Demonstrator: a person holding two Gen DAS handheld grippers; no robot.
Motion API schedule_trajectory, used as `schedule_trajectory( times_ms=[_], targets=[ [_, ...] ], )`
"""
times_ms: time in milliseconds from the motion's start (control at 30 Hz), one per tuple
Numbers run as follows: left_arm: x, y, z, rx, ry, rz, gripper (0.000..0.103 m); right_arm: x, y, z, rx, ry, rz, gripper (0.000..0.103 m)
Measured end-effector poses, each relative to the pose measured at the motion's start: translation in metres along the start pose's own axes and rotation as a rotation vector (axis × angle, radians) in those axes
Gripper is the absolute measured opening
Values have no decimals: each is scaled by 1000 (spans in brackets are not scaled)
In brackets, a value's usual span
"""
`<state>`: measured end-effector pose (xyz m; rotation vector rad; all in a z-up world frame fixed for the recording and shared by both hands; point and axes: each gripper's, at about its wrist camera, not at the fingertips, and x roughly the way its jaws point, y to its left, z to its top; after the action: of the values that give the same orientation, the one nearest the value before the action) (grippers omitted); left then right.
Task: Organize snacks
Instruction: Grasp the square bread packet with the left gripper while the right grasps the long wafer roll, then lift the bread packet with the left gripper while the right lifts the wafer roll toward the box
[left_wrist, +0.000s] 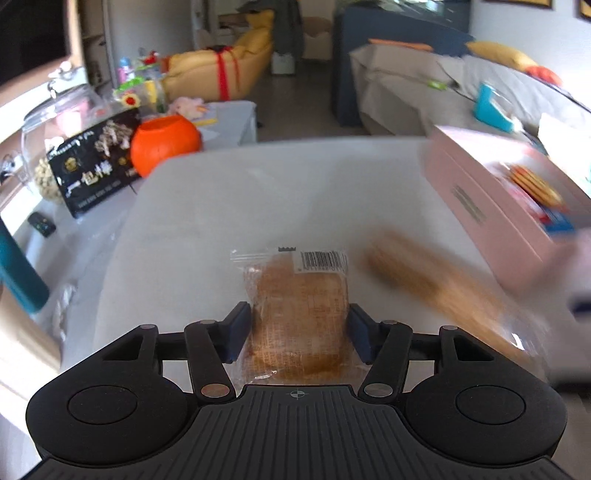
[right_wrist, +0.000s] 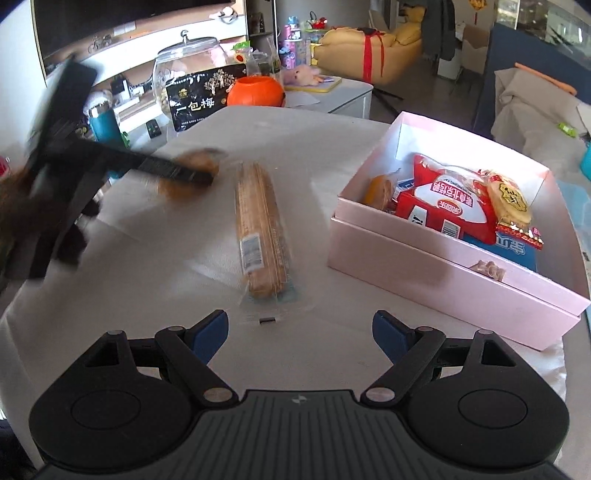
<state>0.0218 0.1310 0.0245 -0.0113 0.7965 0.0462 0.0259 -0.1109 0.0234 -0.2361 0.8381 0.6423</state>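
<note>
A clear packet of brown bread (left_wrist: 299, 295) sits between the blue pads of my left gripper (left_wrist: 299, 325), which press on its sides; it stays sharp while the table blurs. In the right wrist view the same packet is a brown blur (right_wrist: 188, 173) at the tip of the blurred left tool, above the white table. A long packet of biscuit sticks (right_wrist: 260, 225) lies on the table, also smeared in the left wrist view (left_wrist: 424, 280). My right gripper (right_wrist: 301, 330) hangs open just short of its near end, nothing between the fingers. The pink box (right_wrist: 443, 266) on the right holds several snack packs.
Behind the table's far left corner stand a glass jar (right_wrist: 184, 62), a black snack bag (right_wrist: 205, 98), an orange pumpkin bowl (right_wrist: 255, 92) and a teal bottle (right_wrist: 105, 123). The pink box (left_wrist: 480, 210) fills the table's right side. A grey couch lies beyond it.
</note>
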Motion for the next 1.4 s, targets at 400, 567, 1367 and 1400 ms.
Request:
schedule_trajectory(
  times_ms=[400,567,1367,1400],
  targets=[
    [-36,-13,-44,-32,59,-110,69,45,24,29,-17,4,-6,39],
    [-40,-17,-44,-36,61,-123,69,26,28,11,-43,9,26,34],
    [-40,-39,-48,13,73,-172,71,18,11,-8,39,29,-30,70],
    [-41,-39,-48,13,74,-172,71,23,11,-6,41,22,-58,75]
  ],
)
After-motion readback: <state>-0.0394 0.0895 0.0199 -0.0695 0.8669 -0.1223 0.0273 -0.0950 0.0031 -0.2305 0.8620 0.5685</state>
